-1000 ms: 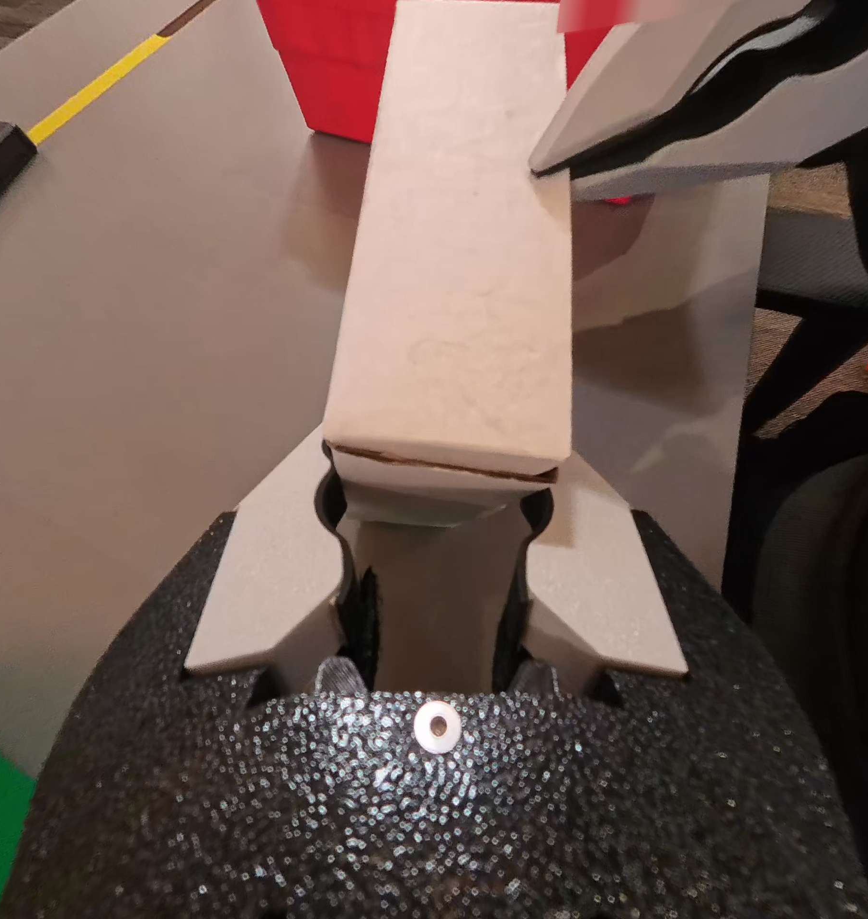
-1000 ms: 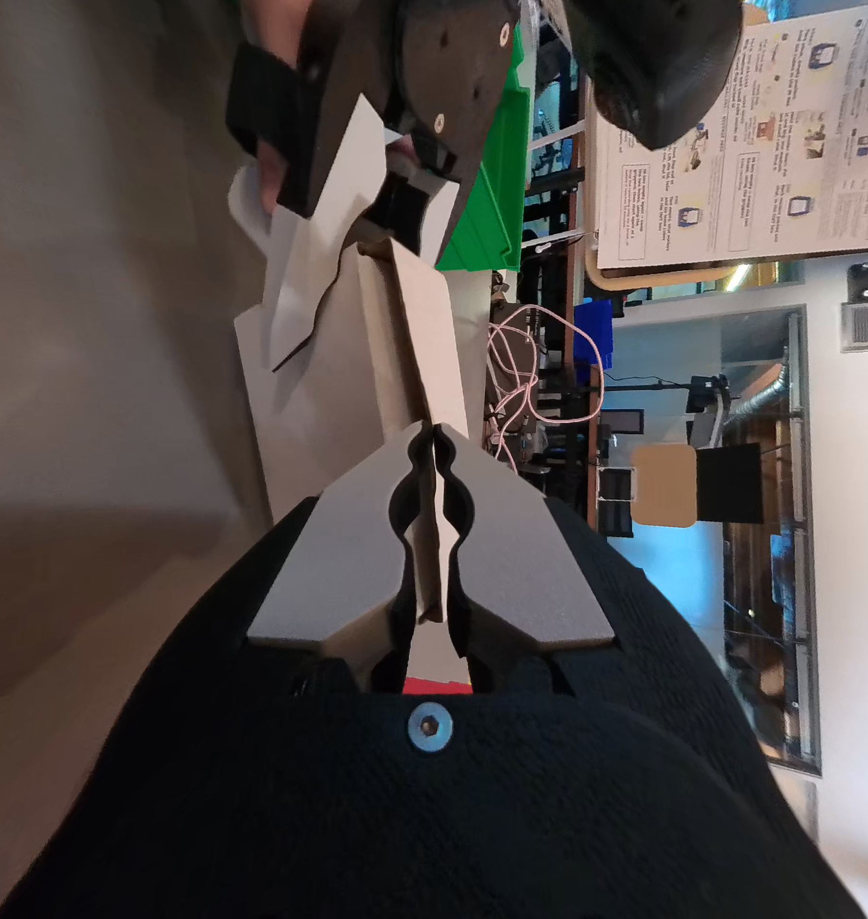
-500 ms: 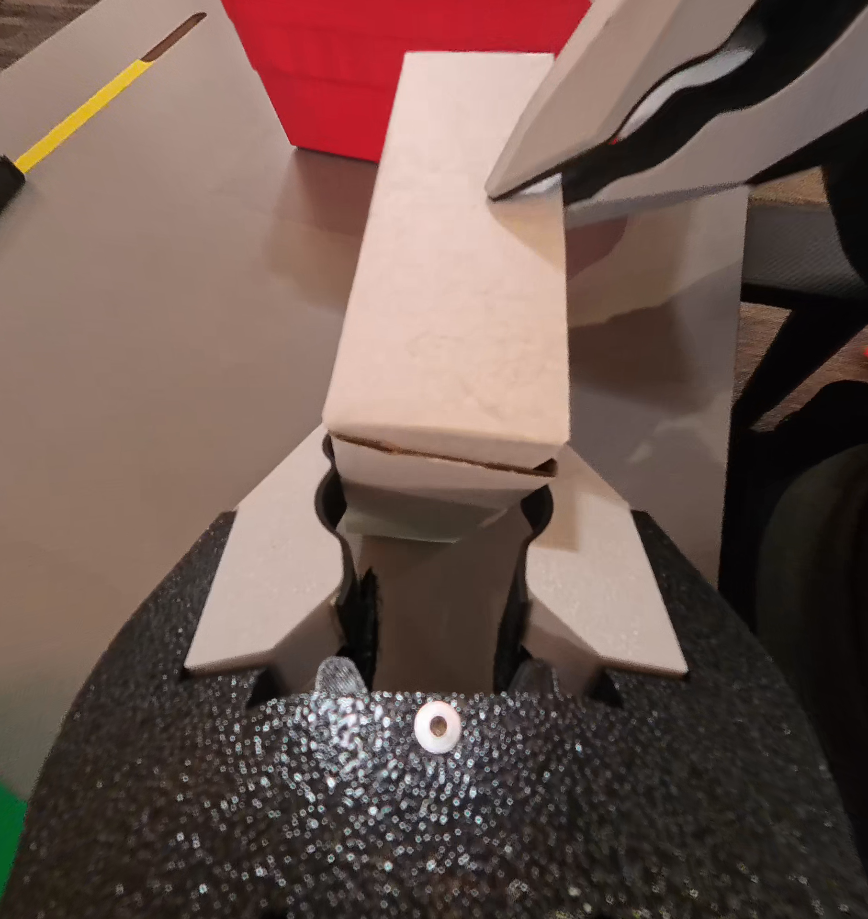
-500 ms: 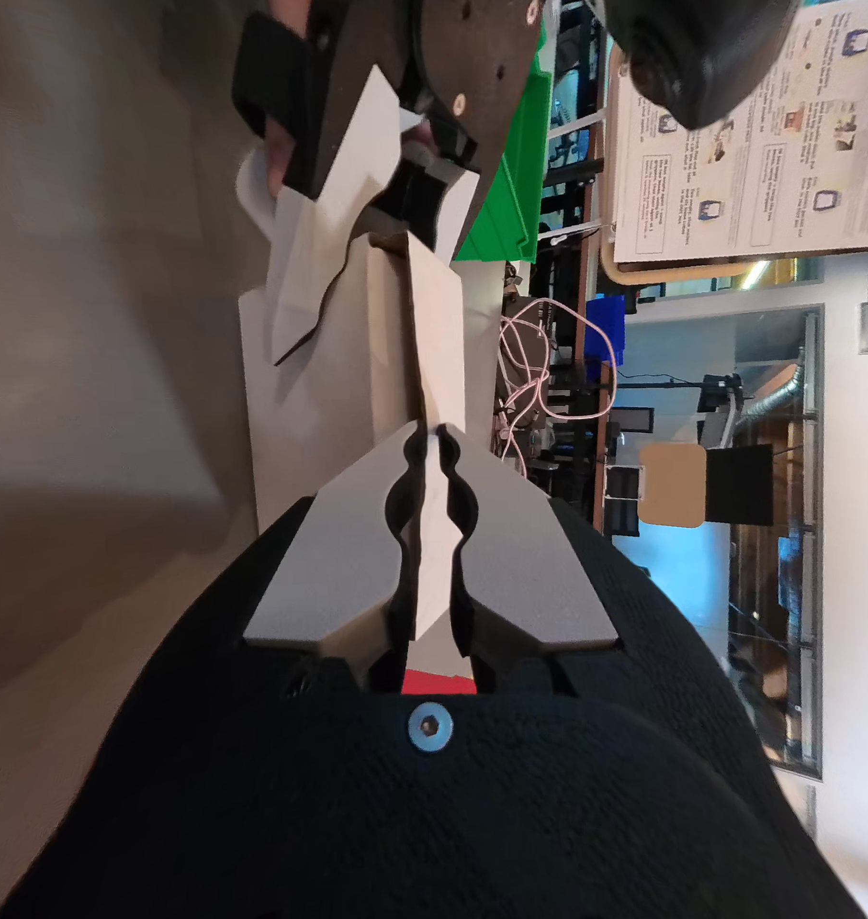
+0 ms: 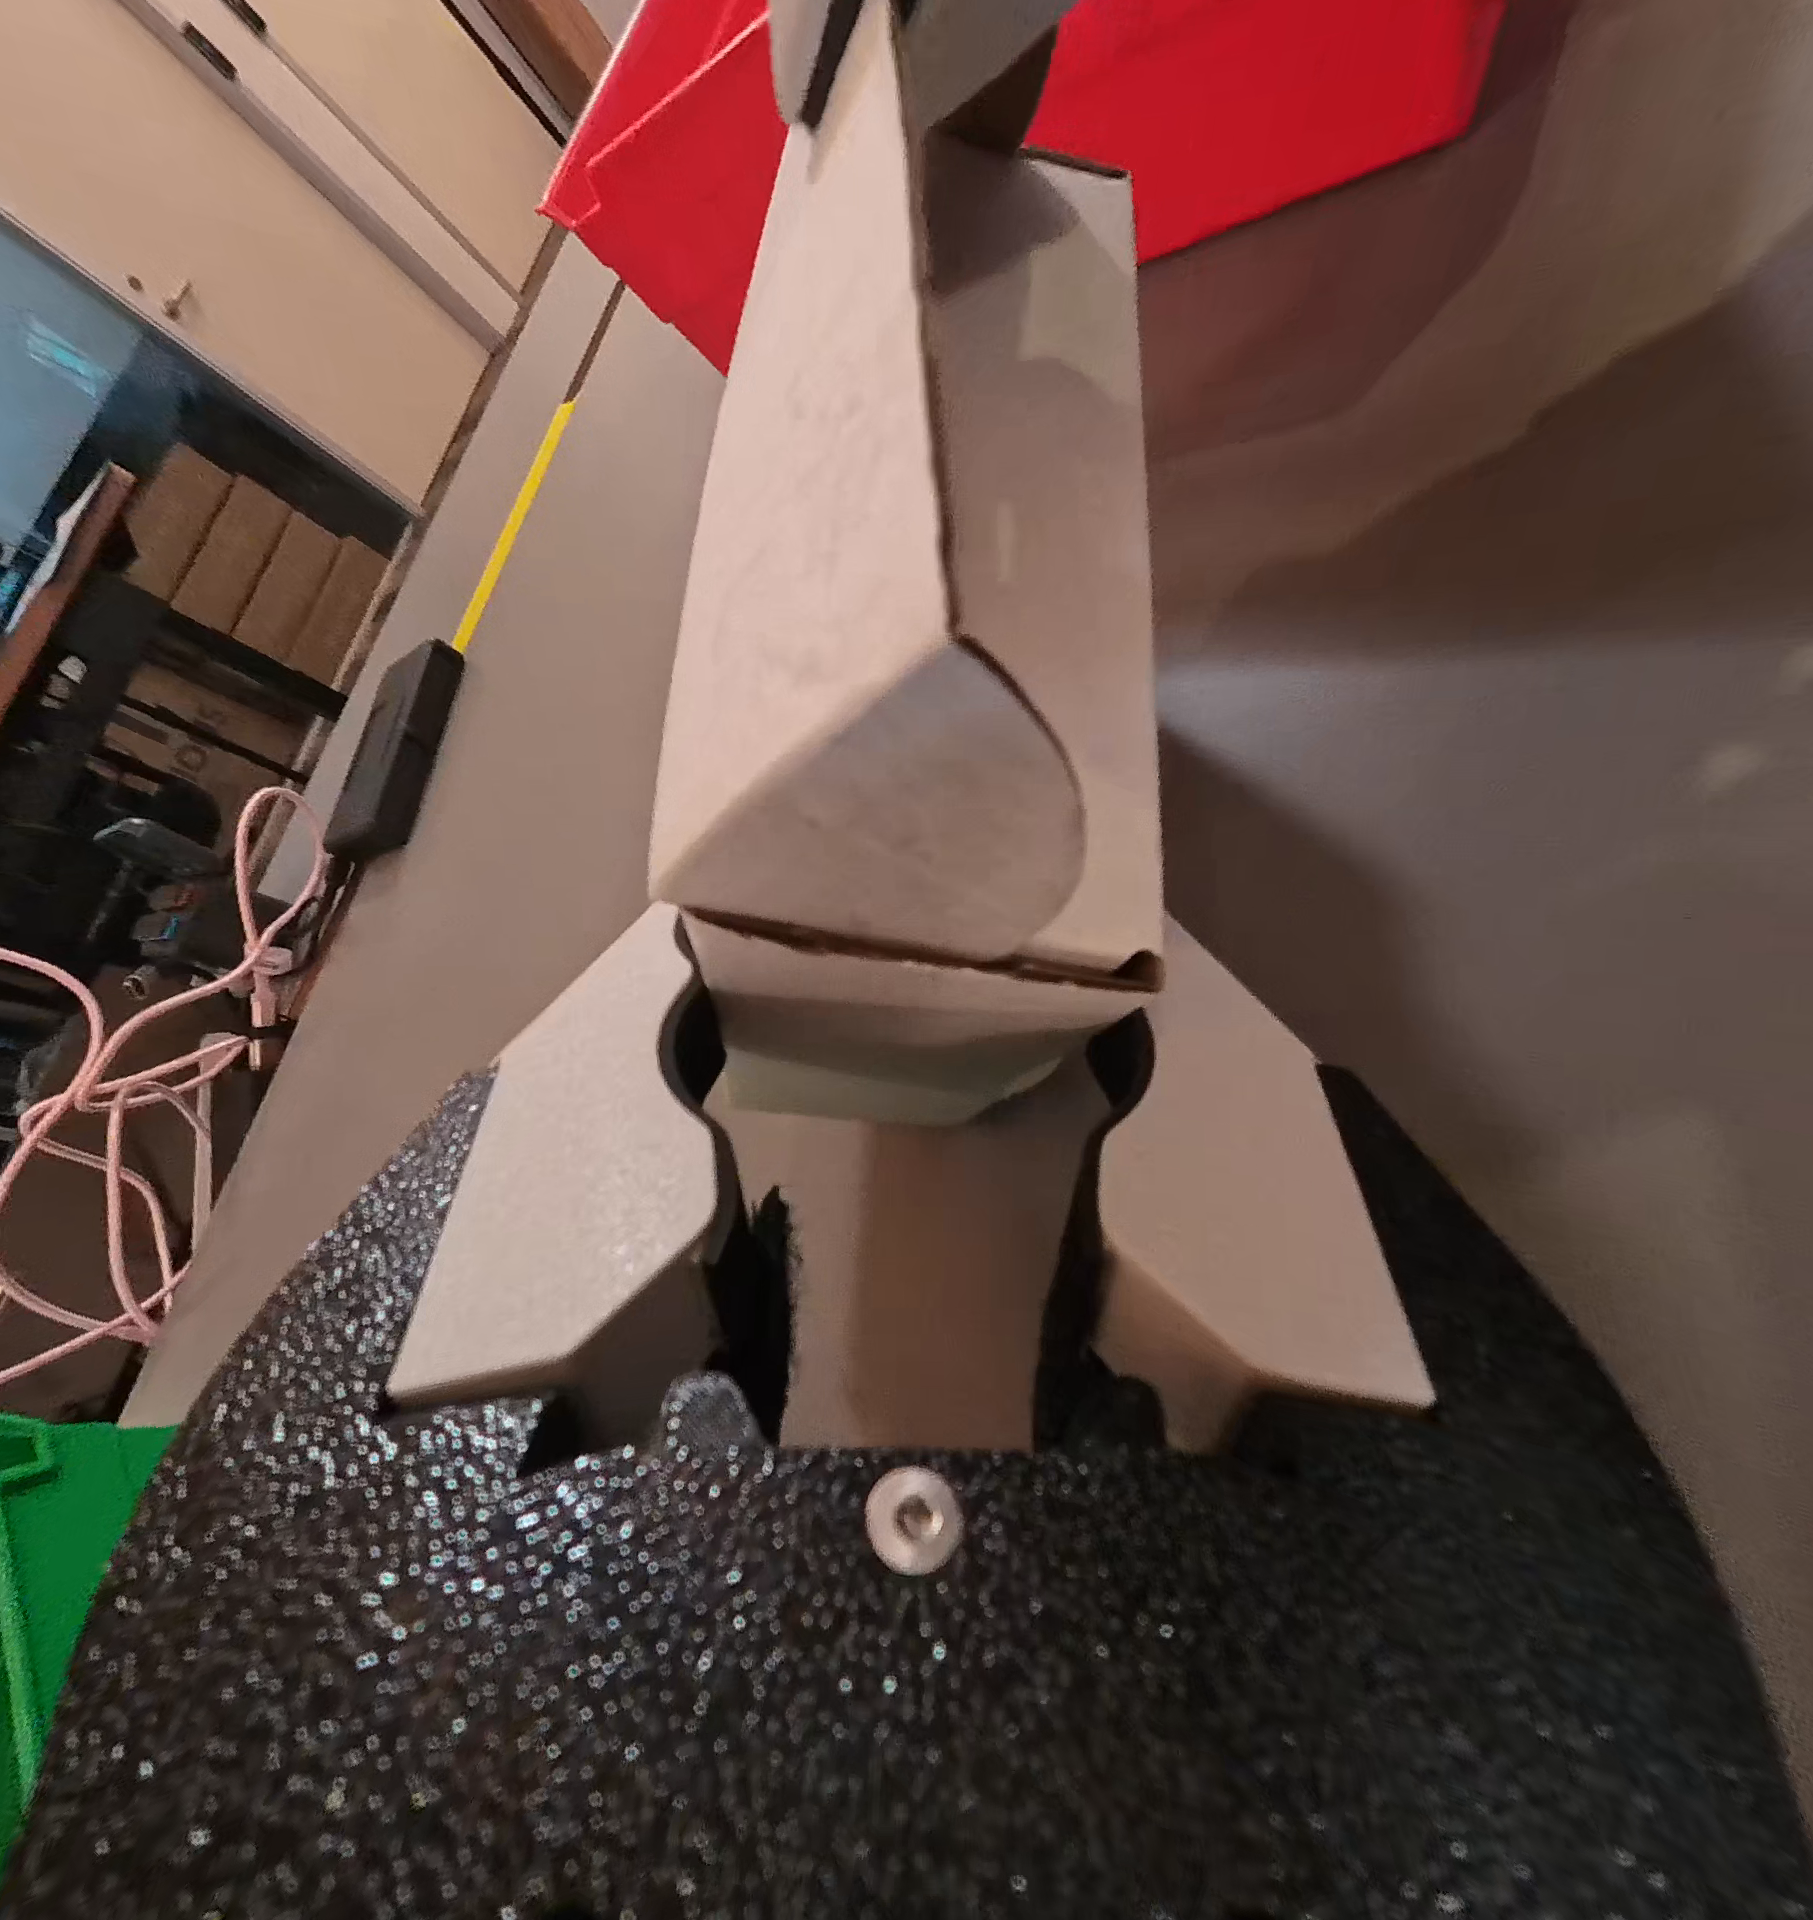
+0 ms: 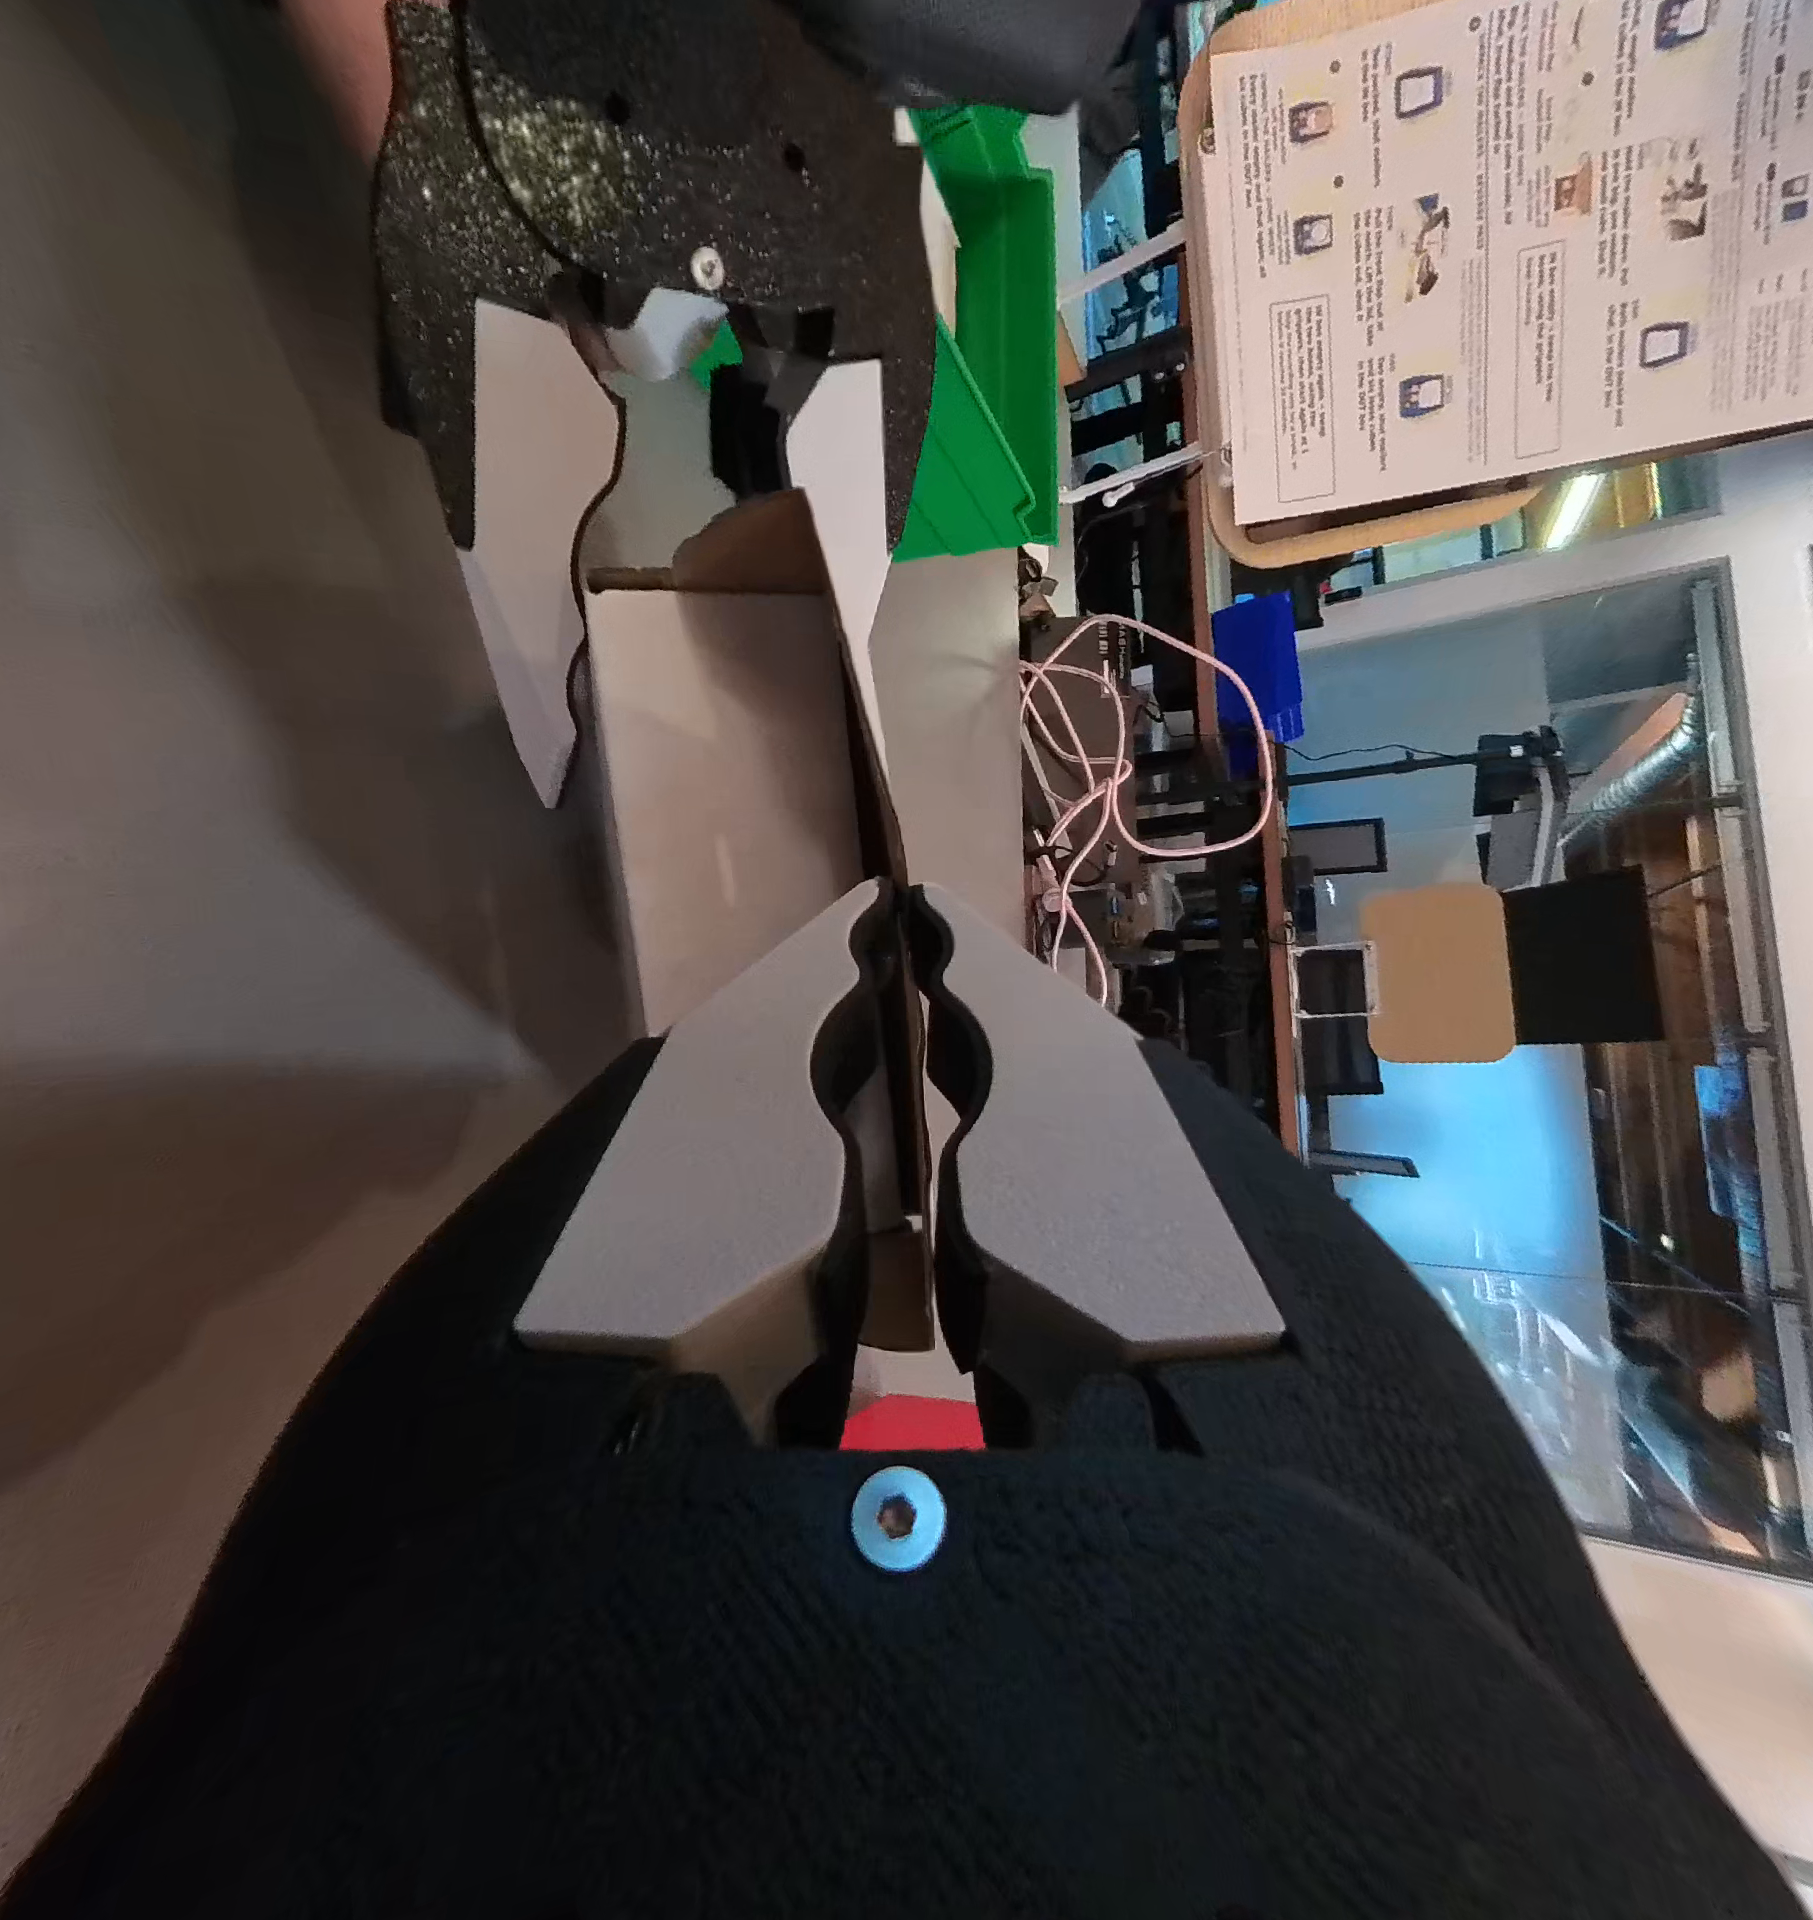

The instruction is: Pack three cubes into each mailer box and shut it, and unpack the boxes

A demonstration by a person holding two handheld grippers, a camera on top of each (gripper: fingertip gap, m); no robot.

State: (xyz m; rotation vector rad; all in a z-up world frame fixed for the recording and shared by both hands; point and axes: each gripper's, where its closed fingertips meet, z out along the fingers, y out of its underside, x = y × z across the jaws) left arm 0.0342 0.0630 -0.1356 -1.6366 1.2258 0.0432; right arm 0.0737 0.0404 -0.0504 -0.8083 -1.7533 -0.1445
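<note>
1. Left wrist view: the left tool [image 5: 917, 997] stands wide, both fingers pressed on the end of the box [image 5: 881, 582], held off the table [image 5: 1504, 727].
2. Right wrist view: the right tool [image 6: 900, 894] is clamped on the box's lid flap [image 6: 907, 1091].
3. A red bin [image 5: 1245, 114] lies beyond; a green bin [image 6: 985, 343] sits behind the left tool.
</note>
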